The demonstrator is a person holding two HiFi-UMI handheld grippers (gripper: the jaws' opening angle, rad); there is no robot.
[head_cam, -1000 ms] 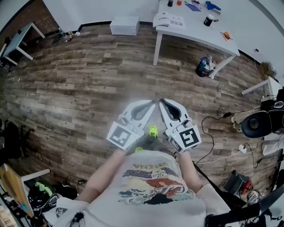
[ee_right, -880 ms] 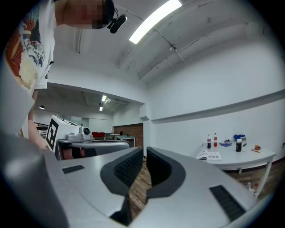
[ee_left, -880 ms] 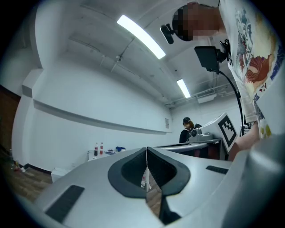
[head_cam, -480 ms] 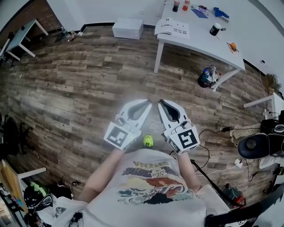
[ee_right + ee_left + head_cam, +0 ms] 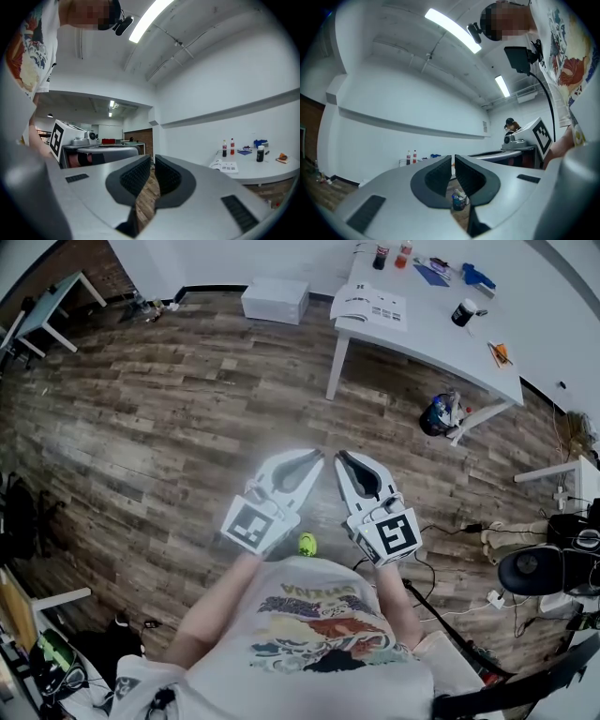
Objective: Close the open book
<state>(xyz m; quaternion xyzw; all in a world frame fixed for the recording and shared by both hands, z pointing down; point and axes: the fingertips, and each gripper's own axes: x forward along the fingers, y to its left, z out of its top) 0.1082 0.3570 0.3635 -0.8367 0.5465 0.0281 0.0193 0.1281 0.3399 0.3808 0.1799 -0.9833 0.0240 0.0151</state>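
The open book [image 5: 369, 304] lies flat, pages up, on the near left corner of a white table [image 5: 431, 329] far ahead; it also shows as a pale open book [image 5: 227, 166] at the table's end in the right gripper view. My left gripper [image 5: 320, 457] and right gripper [image 5: 339, 457] are held side by side at chest height over the wood floor, well short of the table. Both are shut with nothing between the jaws. The left gripper [image 5: 453, 161] and right gripper [image 5: 153, 163] point level toward the table.
Two bottles [image 5: 392, 254], a dark cup [image 5: 463, 312], blue items [image 5: 452, 273] and an orange item [image 5: 500, 353] sit on the table. A bucket of supplies [image 5: 441, 414] stands beside a table leg. A white box [image 5: 275, 299] lies by the wall. Cables [image 5: 450, 549] and a chair [image 5: 534, 568] crowd the right.
The person has walked forward with both grippers held as before. The table and book sit lower and nearer in the head view; the jaws stay shut.
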